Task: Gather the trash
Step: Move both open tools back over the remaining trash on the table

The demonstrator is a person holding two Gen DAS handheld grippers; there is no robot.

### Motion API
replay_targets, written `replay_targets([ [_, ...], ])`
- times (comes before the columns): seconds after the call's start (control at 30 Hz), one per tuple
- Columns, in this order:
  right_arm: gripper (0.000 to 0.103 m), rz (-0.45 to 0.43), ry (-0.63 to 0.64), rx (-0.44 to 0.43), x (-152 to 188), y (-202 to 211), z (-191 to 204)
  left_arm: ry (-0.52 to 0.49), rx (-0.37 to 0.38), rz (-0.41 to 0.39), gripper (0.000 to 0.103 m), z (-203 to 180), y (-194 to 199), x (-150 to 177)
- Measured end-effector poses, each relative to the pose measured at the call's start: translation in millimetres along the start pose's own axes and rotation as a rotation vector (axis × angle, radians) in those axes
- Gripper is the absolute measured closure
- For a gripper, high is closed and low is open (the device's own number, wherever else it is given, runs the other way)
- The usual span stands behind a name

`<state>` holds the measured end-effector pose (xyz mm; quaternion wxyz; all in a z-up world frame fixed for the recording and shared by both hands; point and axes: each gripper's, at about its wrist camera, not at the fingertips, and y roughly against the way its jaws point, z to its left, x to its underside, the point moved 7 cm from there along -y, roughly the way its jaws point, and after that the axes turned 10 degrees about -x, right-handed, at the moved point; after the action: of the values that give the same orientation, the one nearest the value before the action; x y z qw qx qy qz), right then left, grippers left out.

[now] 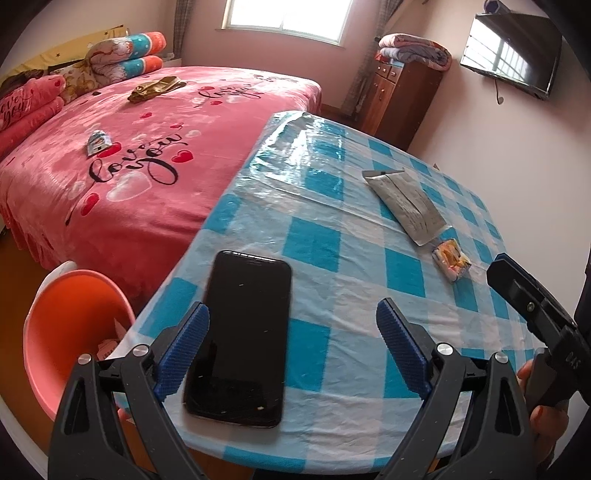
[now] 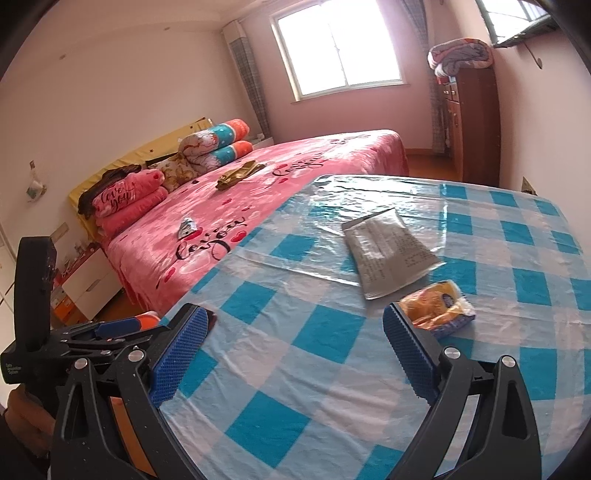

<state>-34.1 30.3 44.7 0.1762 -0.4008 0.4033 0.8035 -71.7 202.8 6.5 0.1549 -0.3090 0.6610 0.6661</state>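
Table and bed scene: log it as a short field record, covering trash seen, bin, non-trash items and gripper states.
table trash: silver pouch; yellow snack wrapper
bed trash: small wrapper; gold wrapper
bin: orange bin, beside table, paper scraps inside
non-trash: phone on table
left hand-held gripper: open, empty
right hand-held gripper: open, empty

Lit by daylight from the window at the far wall – blown out to white in both views, with a soft haze spreading across the right-wrist picture. Strong glare on the plastic table cover at its far end; only faint, soft shadows elsewhere. Heavy fisheye bending toward the rims, black vignette in the corners – slight softness throughout.
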Motion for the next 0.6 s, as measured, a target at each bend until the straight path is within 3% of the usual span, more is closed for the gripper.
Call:
replay_targets([
  [0.6, 0.008, 0.008, -0.122, 0.113, 1, 12, -98, -0.087, 0.041, 0.020, 0.011, -66, -24, -10],
])
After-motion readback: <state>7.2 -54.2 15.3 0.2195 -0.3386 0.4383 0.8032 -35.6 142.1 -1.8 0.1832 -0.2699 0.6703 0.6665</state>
